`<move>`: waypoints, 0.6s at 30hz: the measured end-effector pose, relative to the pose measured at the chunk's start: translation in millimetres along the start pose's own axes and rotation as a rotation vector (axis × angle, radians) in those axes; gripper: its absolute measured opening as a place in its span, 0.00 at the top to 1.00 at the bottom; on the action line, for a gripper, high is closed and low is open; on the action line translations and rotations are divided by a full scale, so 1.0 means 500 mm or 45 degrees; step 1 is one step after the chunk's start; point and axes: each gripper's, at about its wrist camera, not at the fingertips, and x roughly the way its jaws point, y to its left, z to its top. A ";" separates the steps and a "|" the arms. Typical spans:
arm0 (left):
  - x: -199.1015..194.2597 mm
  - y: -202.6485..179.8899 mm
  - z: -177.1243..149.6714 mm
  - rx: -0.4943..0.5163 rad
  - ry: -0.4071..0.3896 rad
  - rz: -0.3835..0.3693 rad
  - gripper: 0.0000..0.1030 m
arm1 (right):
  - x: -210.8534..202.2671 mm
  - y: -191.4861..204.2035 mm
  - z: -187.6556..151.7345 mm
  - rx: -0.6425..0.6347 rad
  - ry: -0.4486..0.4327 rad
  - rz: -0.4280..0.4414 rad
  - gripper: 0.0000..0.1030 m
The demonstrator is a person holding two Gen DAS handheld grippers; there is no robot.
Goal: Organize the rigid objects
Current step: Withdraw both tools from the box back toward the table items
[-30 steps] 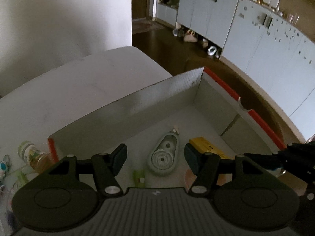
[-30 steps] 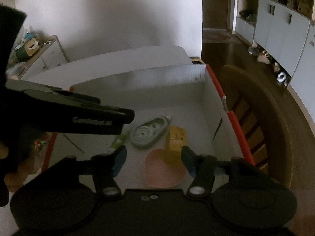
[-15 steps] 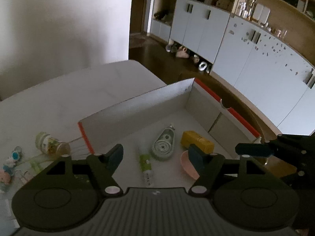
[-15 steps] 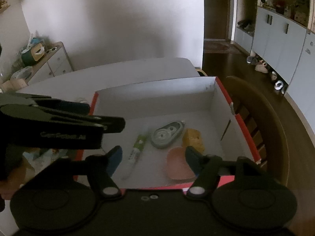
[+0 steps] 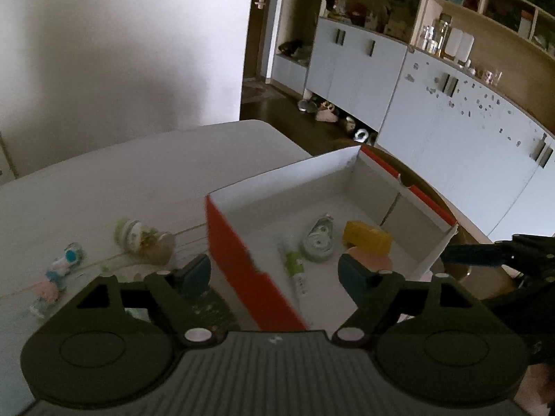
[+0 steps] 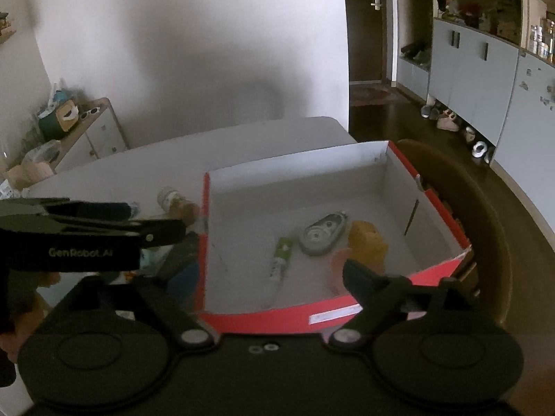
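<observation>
Left claw (image 5: 274, 272) and right claw (image 6: 267, 270) both empty, jaws opening wide, above red box (image 6: 260, 319) with correction tape (image 6: 321, 234)

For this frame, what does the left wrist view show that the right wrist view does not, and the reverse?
Left wrist only: small toy figures on the table, and glass jars on the wall shelving.

Right wrist only: a side cabinet with sunglasses on top.

Both: the red box holding a correction tape, green tube, yellow block and pink dish; a small jar beside the box.

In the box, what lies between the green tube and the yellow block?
The tape dispenser lies between the tube and the block on the box floor; both views show it.
</observation>
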 end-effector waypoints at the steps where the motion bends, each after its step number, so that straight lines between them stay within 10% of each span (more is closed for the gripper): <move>1: -0.006 0.008 -0.005 -0.004 0.000 0.000 0.22 | -0.002 0.009 -0.003 0.002 -0.006 -0.004 0.07; 18: -0.093 0.151 -0.081 -0.020 -0.038 0.048 0.19 | -0.008 0.146 -0.042 0.026 -0.054 -0.021 0.01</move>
